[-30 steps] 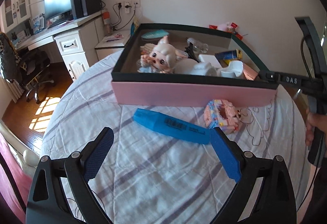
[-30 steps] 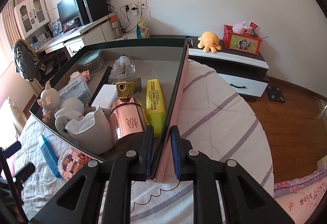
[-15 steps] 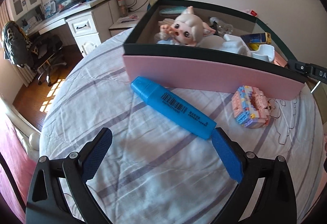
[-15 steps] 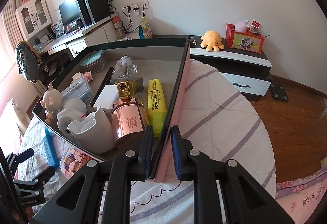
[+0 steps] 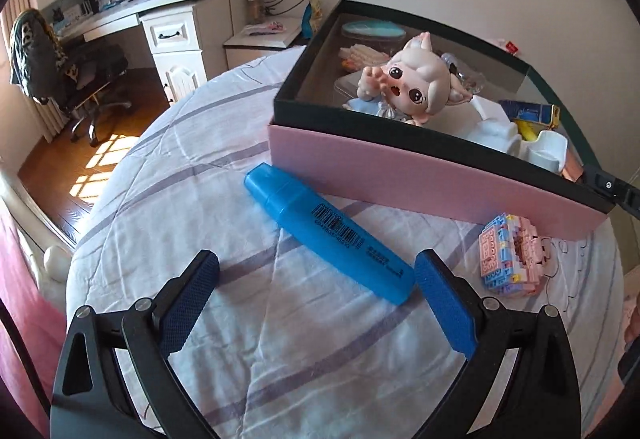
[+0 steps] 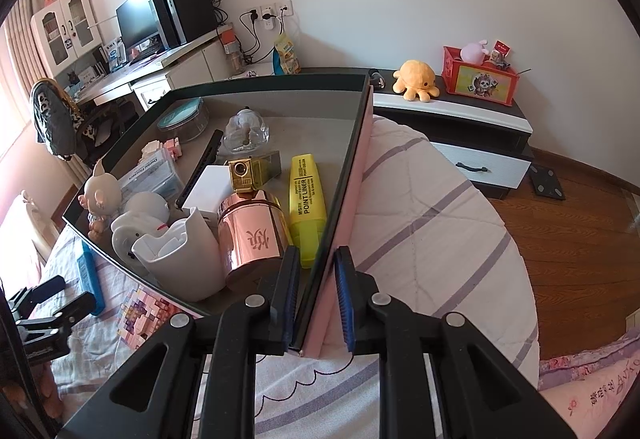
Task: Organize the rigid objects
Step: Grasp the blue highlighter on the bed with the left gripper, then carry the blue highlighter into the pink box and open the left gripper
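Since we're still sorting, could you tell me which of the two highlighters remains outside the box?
The blue highlighter: it lies on the bedspread before the open left claw, while the yellow highlighter already lies inside the box.

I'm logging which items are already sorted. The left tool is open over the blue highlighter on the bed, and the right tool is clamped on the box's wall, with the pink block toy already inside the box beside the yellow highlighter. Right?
One detail is wrong: the pink block toy lies outside the box, on the bed beside the blue highlighter, as the left wrist view shows. The left tool is open over the highlighter, and the right tool clamps the box wall near the yellow highlighter.
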The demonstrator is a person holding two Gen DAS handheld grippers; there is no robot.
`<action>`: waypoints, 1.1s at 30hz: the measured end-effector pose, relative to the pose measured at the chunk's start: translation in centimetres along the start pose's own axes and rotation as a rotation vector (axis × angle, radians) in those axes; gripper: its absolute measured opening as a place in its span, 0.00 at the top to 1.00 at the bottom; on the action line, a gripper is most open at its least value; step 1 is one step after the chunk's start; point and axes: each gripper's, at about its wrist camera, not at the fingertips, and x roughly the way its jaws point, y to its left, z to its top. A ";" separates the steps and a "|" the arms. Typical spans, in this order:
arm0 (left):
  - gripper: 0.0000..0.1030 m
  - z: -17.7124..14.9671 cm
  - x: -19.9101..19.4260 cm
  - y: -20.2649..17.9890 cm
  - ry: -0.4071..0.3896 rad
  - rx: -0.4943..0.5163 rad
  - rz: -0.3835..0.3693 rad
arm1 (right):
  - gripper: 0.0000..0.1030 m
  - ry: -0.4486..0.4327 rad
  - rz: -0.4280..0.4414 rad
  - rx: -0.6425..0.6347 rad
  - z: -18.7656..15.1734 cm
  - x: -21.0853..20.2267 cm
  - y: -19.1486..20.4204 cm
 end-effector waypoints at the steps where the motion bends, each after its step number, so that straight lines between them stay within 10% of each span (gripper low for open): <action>1: 0.02 0.2 0.3 -0.1 0.001 0.004 0.012 | 0.82 0.000 0.001 0.000 0.0 0.0 0.0; 17: 0.44 1.1 -0.1 5.5 -0.037 0.019 0.115 | 0.82 0.007 -0.006 -0.011 0.0 0.1 0.2; 24: 0.45 2.9 1.6 4.9 -0.044 0.069 0.079 | 0.81 0.008 -0.010 -0.012 0.1 0.3 0.3; 27: 0.74 3.0 1.5 4.8 -0.051 0.089 0.010 | 0.81 0.010 -0.010 -0.009 0.1 0.4 0.3; 33: 0.77 2.7 0.6 5.4 -0.062 0.076 -0.052 | 0.81 0.013 -0.015 -0.008 0.0 0.4 0.3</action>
